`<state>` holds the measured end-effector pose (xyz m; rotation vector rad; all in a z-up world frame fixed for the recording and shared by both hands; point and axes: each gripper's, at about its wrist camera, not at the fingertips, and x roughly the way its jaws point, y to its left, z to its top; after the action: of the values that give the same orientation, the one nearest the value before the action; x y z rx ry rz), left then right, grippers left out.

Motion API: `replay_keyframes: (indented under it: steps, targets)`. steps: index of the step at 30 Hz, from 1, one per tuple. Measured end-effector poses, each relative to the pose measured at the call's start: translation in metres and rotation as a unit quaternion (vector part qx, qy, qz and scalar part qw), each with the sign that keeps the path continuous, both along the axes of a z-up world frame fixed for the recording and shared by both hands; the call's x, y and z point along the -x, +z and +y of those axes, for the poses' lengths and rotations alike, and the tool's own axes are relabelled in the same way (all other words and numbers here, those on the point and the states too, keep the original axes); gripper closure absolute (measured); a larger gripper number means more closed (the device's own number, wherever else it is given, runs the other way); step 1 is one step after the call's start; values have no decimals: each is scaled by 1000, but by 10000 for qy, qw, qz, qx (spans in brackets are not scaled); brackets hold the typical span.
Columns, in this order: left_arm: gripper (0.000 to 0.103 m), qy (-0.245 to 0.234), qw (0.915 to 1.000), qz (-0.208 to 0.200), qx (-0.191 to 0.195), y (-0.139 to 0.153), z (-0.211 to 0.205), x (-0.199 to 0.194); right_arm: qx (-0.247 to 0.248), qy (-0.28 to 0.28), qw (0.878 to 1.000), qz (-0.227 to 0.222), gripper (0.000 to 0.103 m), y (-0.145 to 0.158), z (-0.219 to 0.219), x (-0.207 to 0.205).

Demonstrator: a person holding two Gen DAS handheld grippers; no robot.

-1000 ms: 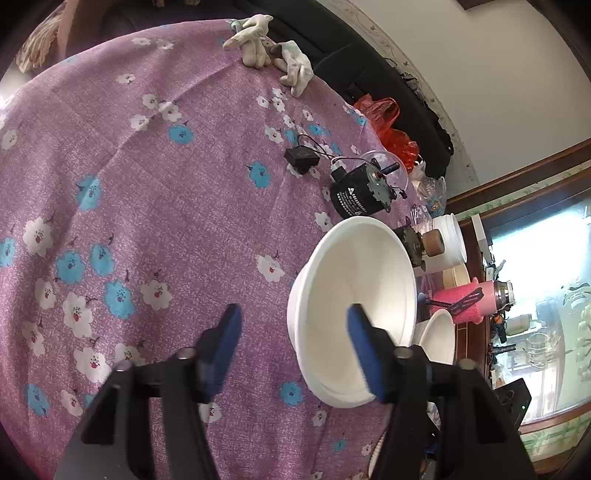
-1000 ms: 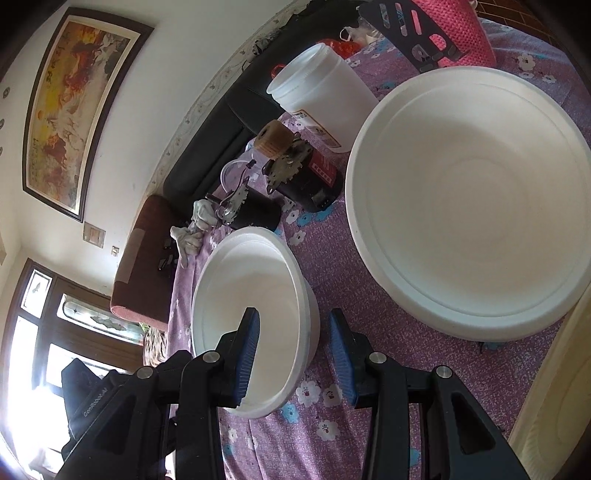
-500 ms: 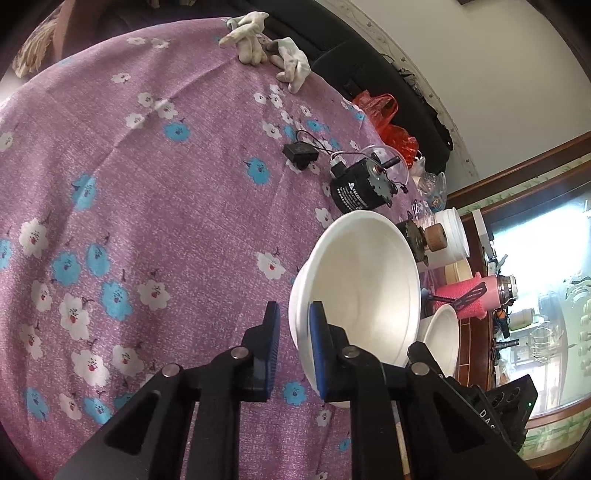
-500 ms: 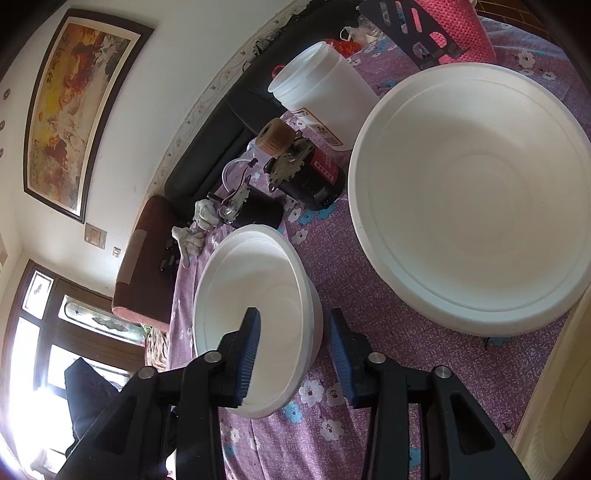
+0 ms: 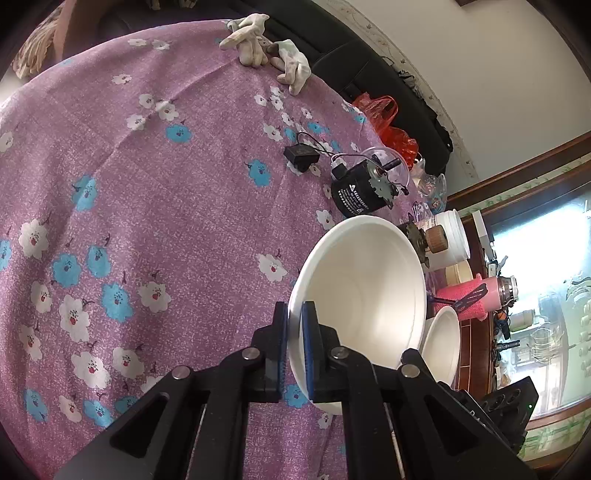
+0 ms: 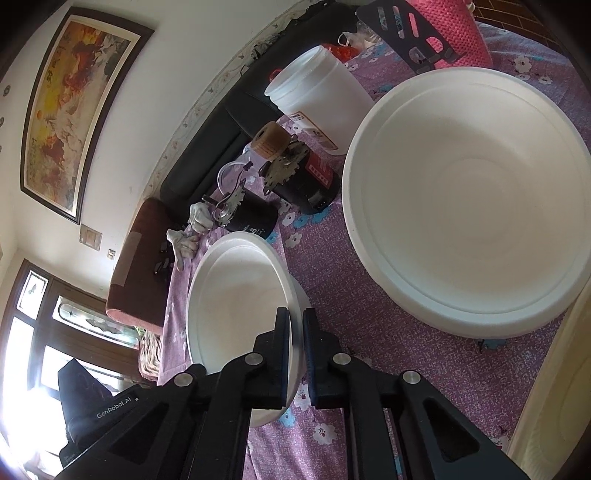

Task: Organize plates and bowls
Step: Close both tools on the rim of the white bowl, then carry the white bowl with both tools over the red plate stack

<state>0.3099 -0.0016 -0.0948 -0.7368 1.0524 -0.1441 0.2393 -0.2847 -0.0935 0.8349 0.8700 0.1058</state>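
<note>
Small white bowl on the table, its rim clamped at opposite sides, left gripper closed on the near-left rim, right gripper closed on the right rim, large white bowl apart beside it, purple floral tablecloth, framed painting on the wall.

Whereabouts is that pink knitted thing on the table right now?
In the right wrist view the pink knitted thing sits at the top right, at the far end of the purple flowered tablecloth, just beyond the large white bowl and right of the white plastic jar.
</note>
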Motion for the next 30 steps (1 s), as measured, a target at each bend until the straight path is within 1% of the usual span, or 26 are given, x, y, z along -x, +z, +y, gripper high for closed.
replay_keyframes:
  steps: [13,18,24,30]
  targets:
    - [97,60,10000,-10,25,4,5,3,29,58,9999,-110,96,10,5,6]
    - [97,72,10000,-65,-4,10,6,9,58,65,9999,-104,96,12,6,9]
    - [97,88,9999,-143,6,17,9,26,30,96,9997,-226,96,23,9,21]
    - [97,150,9996,-223,45,26,22,52,-17,143,9993,-330,96,32,18,45]
